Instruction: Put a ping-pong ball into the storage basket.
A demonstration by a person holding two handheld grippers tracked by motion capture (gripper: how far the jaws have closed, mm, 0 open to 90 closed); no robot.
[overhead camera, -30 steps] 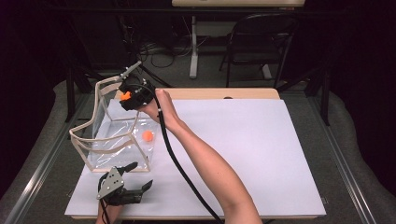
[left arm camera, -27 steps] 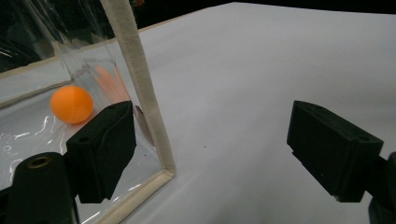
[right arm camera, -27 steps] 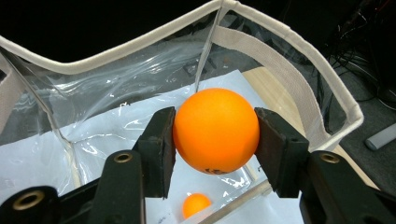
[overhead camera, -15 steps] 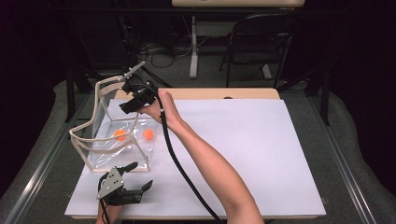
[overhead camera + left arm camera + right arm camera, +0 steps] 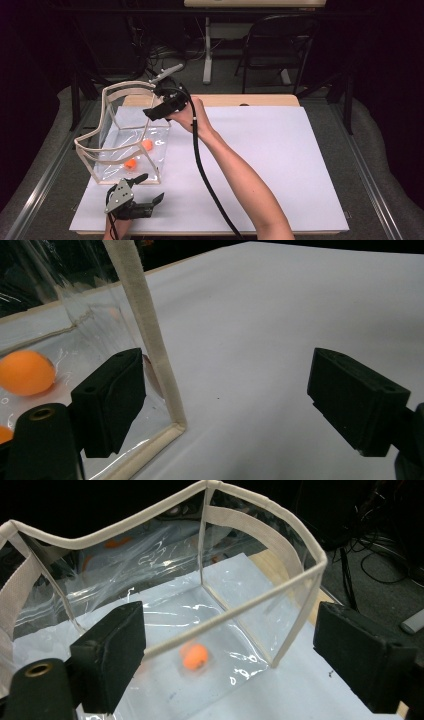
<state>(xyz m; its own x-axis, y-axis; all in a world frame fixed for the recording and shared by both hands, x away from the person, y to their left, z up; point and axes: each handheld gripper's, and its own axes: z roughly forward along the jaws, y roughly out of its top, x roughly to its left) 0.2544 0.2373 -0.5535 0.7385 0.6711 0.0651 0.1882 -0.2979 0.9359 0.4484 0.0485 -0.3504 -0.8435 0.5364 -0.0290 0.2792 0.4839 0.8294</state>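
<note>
The work in hand looks like dropping orange balls into the clear bag point(image 5: 127, 145), and the right gripper point(image 5: 159, 111) seems to be at the release; its jaws have just been opening and now stand wide with nothing between the pads. In the right gripper view the bag's near rim runs across between the jaws, and a ball point(image 5: 195, 656) lies below and beyond that rim, on the bag's floor, roughly midway between the jaws. To finish the step well, I judge the gripper should draw back up and away from the rim without catching the tape edge or the soft wall; a snag would tip the bag and roll the balls; the jaws should stay wide until clear.

The left gripper point(image 5: 131, 201) rests on the table point(image 5: 280, 165) just outside the bag's near corner, jaws wide and holding nothing; in the left gripper view the corner post stands just inside the left jaw, and a ball point(image 5: 26, 372) sits behind that jaw, through the plastic.

The bag is a clear, crinkled plastic box, open at the top, edged in cream tape with a wavy rim; the high view shows two balls point(image 5: 139, 154) on its floor, near its near wall.
</note>
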